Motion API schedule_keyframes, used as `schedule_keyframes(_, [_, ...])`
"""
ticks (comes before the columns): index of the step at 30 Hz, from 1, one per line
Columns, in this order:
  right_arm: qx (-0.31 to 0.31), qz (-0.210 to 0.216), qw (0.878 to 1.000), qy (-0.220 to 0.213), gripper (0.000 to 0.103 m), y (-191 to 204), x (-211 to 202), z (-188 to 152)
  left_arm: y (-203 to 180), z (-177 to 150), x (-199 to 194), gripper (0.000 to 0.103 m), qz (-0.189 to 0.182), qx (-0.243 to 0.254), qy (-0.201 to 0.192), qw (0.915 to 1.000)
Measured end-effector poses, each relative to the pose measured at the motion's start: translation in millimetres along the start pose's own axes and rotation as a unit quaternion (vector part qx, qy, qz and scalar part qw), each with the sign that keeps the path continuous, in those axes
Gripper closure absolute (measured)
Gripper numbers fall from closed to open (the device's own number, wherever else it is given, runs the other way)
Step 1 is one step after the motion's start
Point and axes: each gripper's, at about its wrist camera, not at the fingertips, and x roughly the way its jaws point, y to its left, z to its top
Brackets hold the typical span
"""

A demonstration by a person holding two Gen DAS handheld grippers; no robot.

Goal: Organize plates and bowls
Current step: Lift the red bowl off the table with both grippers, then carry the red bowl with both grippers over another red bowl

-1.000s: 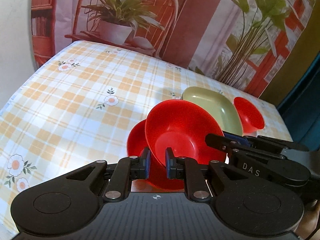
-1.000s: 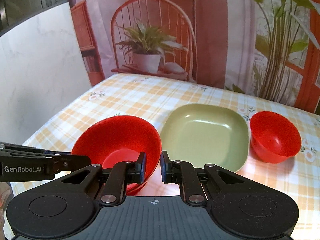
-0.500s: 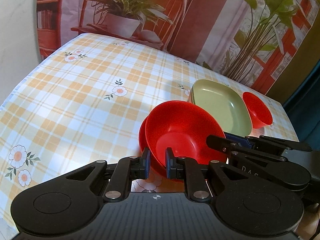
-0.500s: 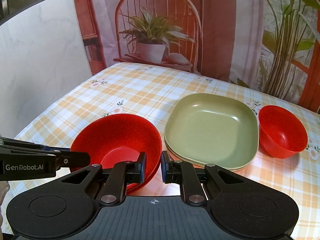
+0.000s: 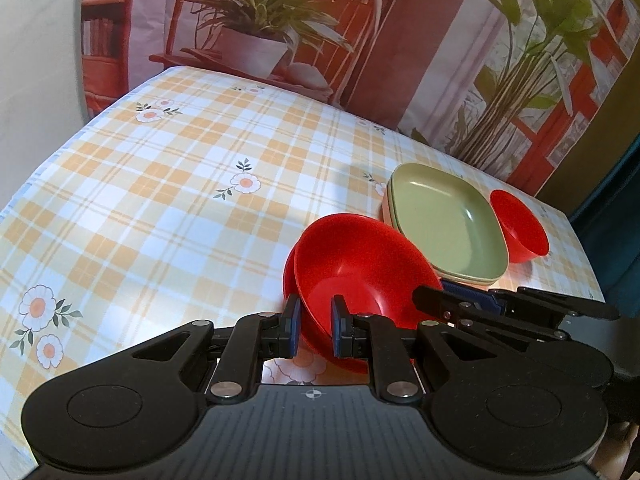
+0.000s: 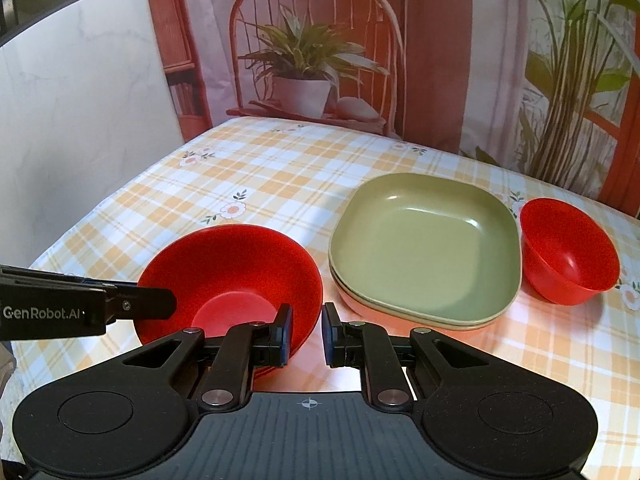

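A wide red bowl (image 5: 360, 264) (image 6: 232, 268) is tilted inside a second red bowl (image 5: 289, 276), which shows only as a sliver on its left. My left gripper (image 5: 314, 330) is shut on the top bowl's near rim. My right gripper (image 6: 307, 332) (image 5: 444, 298) is shut on the same bowl's right rim, one finger inside and one outside. To the right lies a stack of square green plates (image 5: 444, 224) (image 6: 424, 252). A smaller, deeper red bowl (image 5: 518, 224) (image 6: 568, 252) stands beyond them.
The table (image 5: 160, 200) wears a yellow checked cloth with flowers; its left and far parts are bare. A printed backdrop of a chair and plants hangs behind the far edge. A white wall (image 6: 80, 120) stands at the left.
The held bowl now sits more squarely over the lower bowl, which shows less at its left. Both grips are unchanged, and the views have shifted only slightly.
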Motion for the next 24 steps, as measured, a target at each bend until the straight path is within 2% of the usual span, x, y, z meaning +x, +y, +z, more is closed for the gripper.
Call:
schedule_keyframes(8, [0.007,0.002,1.000,-0.003,0.087,-3.5,-1.1,-2.9,4.2,-2.8,4.6,0.085,0.010,-0.014,0.012,0.9998])
schedule_keyframes(15, [0.014,-0.002,1.000,-0.023,0.087,-10.1,-11.8,1.0,1.5,2.6,-1.6,0.085,0.015,-0.014,-0.003,0.9998])
schedule_keyframes(24, [0.045,-0.033,0.996,-0.066,0.084,-51.7,-36.6,8.9,-26.1,28.2,-8.4,0.085,0.000,0.032,-0.031,0.9990])
